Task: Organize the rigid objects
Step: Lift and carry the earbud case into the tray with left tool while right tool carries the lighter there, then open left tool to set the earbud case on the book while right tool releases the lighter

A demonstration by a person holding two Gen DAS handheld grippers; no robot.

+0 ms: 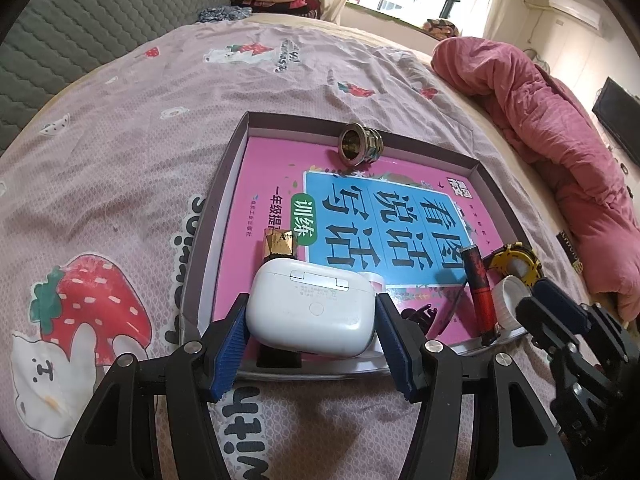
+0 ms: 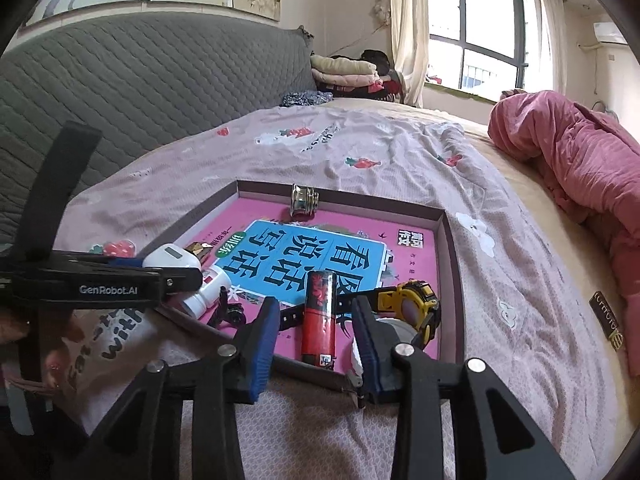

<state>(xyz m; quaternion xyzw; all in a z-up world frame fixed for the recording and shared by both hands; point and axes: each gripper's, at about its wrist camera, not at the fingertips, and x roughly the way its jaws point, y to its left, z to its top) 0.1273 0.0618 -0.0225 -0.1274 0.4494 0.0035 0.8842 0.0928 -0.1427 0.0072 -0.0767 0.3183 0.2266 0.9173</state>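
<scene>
While my left gripper [image 1: 312, 320] clamps the white glossy plastic earbud case [image 1: 310, 308] over the near edge of the shallow purple-walled cardboard tray [image 1: 224, 184], I'm mid-placement. Right gripper [image 2: 316, 332] gapes empty around the red cylindrical lighter [image 2: 319, 318] at that near edge. Next: lower, release.

Left hand-held gripper [image 1: 312, 320]: blue pads [image 1: 230, 354] set apart, one on each flank of a white case, seemingly touching it. Right hand-held gripper [image 2: 316, 332]: jaws spread wide, nothing clamped. In the right wrist view the left unit reaches in from 9 o'clock, with fingertips of a hand [image 2: 48, 344] below it.
</scene>
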